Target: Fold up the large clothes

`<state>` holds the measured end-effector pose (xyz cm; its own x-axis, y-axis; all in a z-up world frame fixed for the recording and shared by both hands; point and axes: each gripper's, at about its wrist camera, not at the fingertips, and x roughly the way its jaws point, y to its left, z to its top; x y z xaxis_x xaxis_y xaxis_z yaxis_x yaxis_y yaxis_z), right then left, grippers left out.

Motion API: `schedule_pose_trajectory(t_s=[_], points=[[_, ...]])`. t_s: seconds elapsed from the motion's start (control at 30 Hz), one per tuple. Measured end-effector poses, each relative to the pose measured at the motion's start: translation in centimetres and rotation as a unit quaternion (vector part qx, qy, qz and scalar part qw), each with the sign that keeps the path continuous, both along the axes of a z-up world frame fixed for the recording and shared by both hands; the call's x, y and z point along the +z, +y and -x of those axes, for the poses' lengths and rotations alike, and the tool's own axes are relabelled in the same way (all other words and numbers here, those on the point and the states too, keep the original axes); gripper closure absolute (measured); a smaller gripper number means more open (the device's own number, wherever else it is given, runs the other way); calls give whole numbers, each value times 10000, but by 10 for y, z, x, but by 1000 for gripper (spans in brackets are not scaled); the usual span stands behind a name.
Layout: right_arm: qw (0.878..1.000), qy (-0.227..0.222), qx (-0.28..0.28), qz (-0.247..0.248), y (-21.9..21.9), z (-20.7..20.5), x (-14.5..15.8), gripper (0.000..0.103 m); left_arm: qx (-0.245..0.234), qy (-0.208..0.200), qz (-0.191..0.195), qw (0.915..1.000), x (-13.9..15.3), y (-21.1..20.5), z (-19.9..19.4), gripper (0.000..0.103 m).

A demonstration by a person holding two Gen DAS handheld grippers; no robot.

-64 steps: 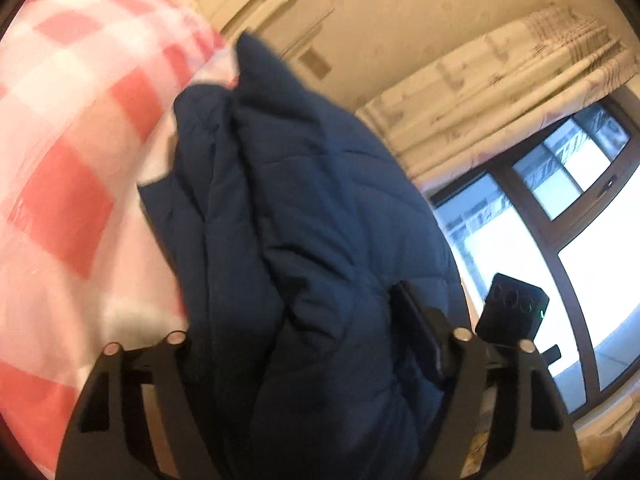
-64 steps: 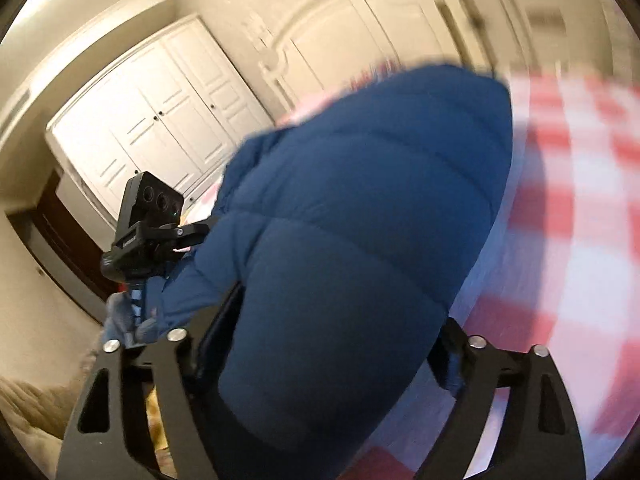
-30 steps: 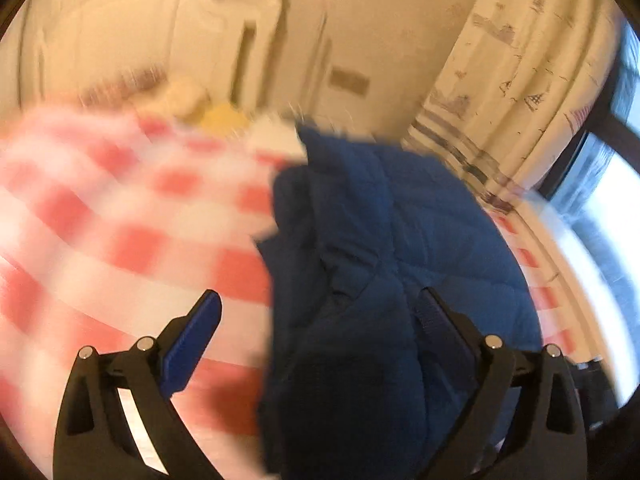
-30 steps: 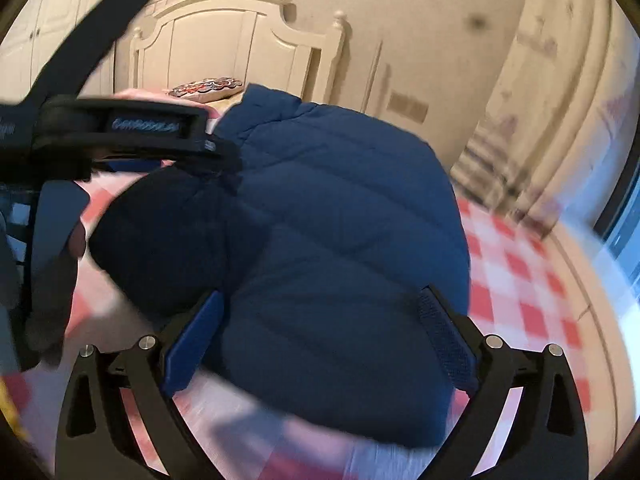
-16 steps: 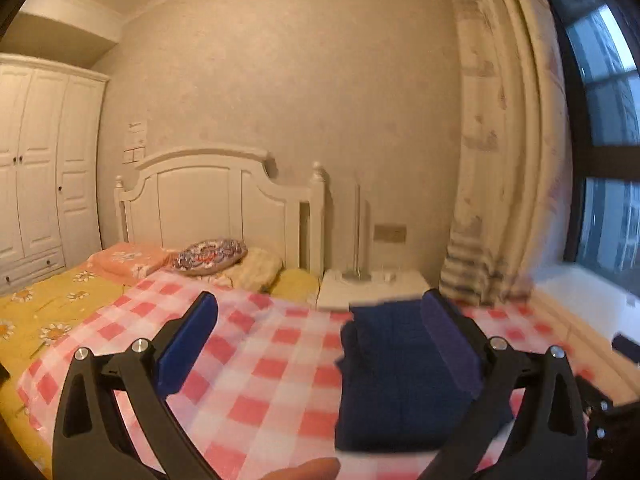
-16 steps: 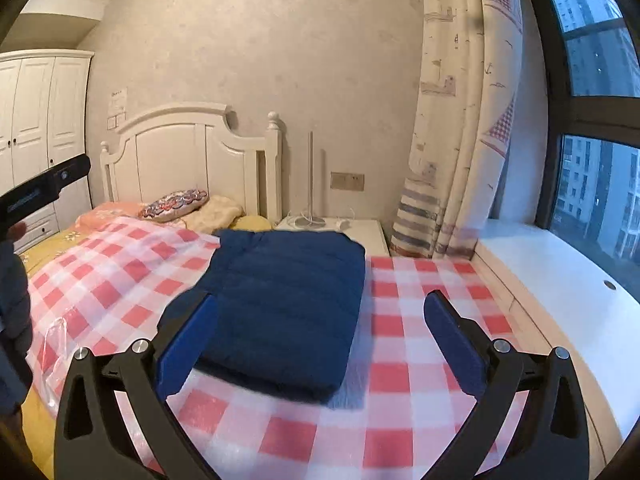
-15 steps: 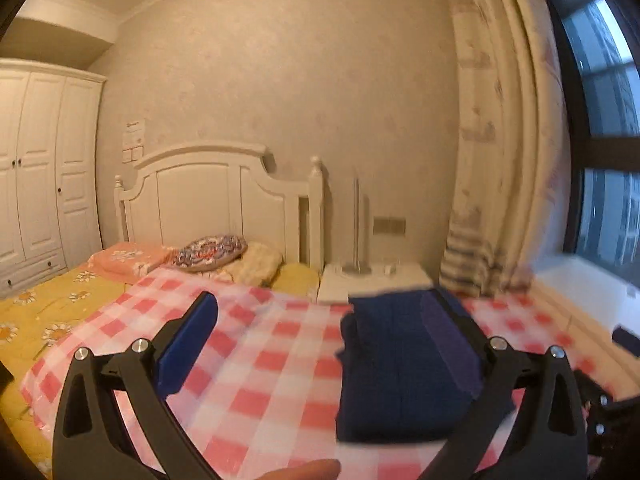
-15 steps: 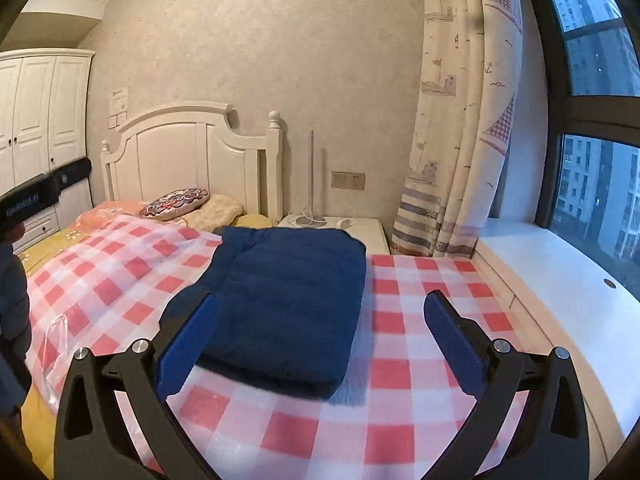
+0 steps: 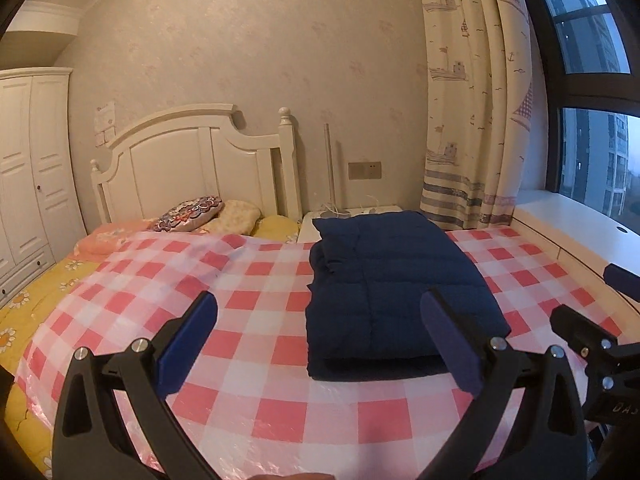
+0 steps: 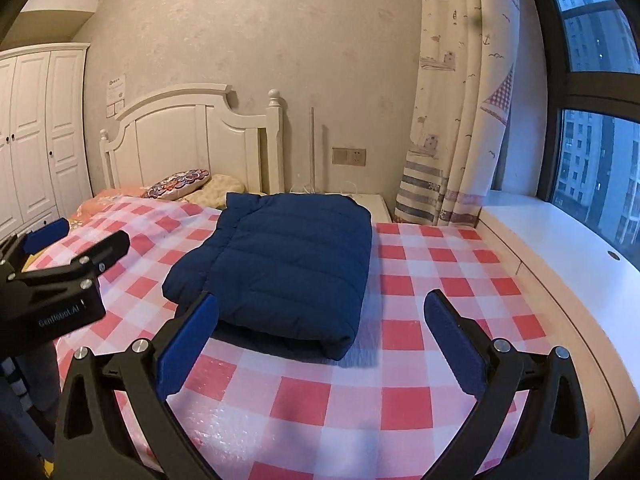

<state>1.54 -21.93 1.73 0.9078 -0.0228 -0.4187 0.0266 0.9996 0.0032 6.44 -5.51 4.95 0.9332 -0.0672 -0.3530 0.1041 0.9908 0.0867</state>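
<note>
While folded jacket [image 10: 280,264] lies on checked sheet [image 10: 420,280], both grippers' fingers gape.

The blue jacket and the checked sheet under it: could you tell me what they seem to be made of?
Jacket: looks like padded, matte synthetic fabric, going by its puffy stitched panels. Checked sheet: probably thin plastic film, glossy and crinkled near the front edge.

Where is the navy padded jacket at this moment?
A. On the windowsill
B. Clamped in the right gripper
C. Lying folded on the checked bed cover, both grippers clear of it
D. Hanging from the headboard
C: the navy jacket lies folded on the checked cover, and the left gripper and right gripper stand open and empty.
</note>
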Motion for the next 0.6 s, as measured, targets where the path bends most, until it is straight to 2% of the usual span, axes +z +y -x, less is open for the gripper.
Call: schedule_pose_trajectory(t_s=[0.6], points=[[10000, 23, 84, -15, 8, -1, 0, 4, -35, 194, 123, 9997, -5, 6, -4, 2]])
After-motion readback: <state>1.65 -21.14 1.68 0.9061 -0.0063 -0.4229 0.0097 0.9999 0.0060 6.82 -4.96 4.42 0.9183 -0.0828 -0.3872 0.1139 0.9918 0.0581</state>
